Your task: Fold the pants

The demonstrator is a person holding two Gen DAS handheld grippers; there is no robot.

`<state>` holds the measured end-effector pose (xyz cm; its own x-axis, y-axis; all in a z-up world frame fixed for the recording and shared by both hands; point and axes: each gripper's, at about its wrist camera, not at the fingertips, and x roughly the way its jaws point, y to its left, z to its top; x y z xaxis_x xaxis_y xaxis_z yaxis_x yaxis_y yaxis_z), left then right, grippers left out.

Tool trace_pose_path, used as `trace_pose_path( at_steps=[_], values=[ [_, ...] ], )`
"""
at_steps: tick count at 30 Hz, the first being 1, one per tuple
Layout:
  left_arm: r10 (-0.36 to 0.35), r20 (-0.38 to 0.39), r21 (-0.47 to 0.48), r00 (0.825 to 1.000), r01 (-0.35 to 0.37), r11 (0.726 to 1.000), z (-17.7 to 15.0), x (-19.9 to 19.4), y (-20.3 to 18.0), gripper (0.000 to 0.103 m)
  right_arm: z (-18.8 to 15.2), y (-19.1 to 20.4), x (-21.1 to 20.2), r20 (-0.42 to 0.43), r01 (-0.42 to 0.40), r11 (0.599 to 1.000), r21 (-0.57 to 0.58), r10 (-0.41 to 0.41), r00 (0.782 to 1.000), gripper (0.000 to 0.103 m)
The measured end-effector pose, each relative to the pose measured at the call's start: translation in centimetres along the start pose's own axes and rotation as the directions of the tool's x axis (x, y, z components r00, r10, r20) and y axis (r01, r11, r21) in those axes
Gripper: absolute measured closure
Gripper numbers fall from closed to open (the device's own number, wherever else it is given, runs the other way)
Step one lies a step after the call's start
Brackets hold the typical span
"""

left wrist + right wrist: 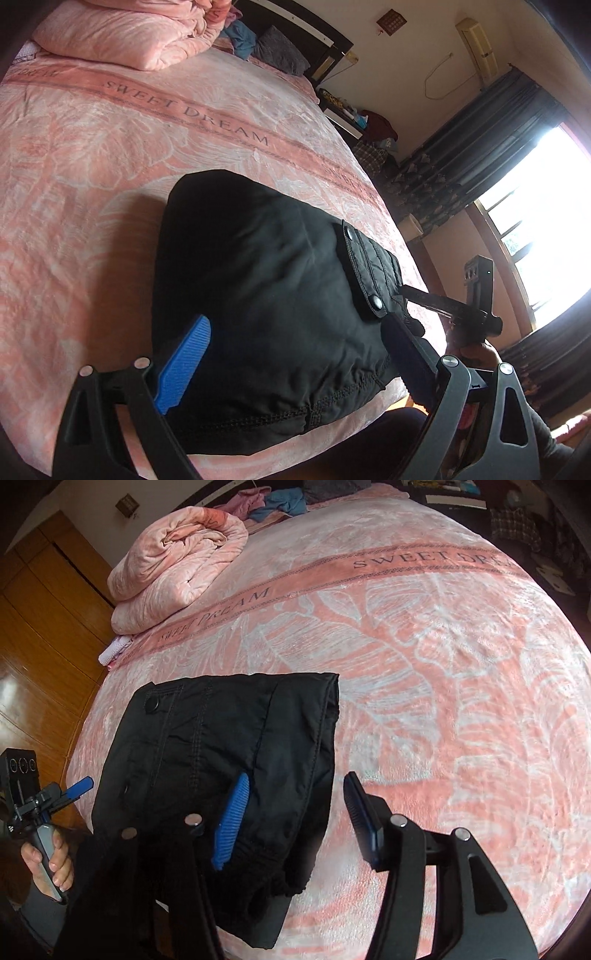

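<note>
Both spread: left tool (295, 354) wide above black pants (258, 295) at lower centre; right tool (291, 819) half-open, gripping nothing.

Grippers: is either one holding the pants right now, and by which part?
Neither. The left gripper and right gripper stand open over the folded black pants.

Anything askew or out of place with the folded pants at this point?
The folded black padded pants lie near the edge of the pink blanket-covered bed; a bottom corner overhangs it. Otherwise nothing stands out.
</note>
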<state>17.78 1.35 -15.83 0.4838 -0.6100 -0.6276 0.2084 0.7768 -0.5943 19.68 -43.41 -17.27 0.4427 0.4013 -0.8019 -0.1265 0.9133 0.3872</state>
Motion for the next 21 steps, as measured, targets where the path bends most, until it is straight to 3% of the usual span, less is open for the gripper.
trace_pose_path(
  at_steps=[3, 8, 13, 17, 21],
  values=[
    [0.000, 0.013, -0.002, 1.000, 0.000, 1.000, -0.1, -0.7, 0.4, 0.009, -1.3, 3.0, -2.8, 0.084, -0.013, 0.999, -0.051, 0.017, 0.996, 0.054],
    [0.015, 0.020, -0.002, 1.000, -0.015, 1.000, -0.9, -1.7, 0.8, 0.009, -4.3, 7.3, -0.6, 0.007, -0.001, 0.989, -0.148, 0.002, 1.000, 0.054],
    [0.035, 0.029, -0.025, 0.999, -0.034, 0.999, -1.9, -3.2, 2.1, 0.009, -6.8, 6.4, 1.1, 0.009, 0.124, 0.970, -0.208, -0.125, 0.992, 0.061],
    [0.066, 0.027, -0.042, 0.997, -0.065, 0.997, -2.5, -4.2, 3.7, 0.009, -6.9, 5.0, -0.8, 0.016, 0.056, 0.993, -0.101, -0.054, 0.998, 0.061],
    [0.065, 0.042, -0.094, 0.997, -0.061, 0.994, -2.1, -5.3, 5.6, 0.007, -5.7, 5.0, -3.6, 0.102, -0.047, 0.999, -0.013, 0.048, 0.994, 0.056]
  ],
)
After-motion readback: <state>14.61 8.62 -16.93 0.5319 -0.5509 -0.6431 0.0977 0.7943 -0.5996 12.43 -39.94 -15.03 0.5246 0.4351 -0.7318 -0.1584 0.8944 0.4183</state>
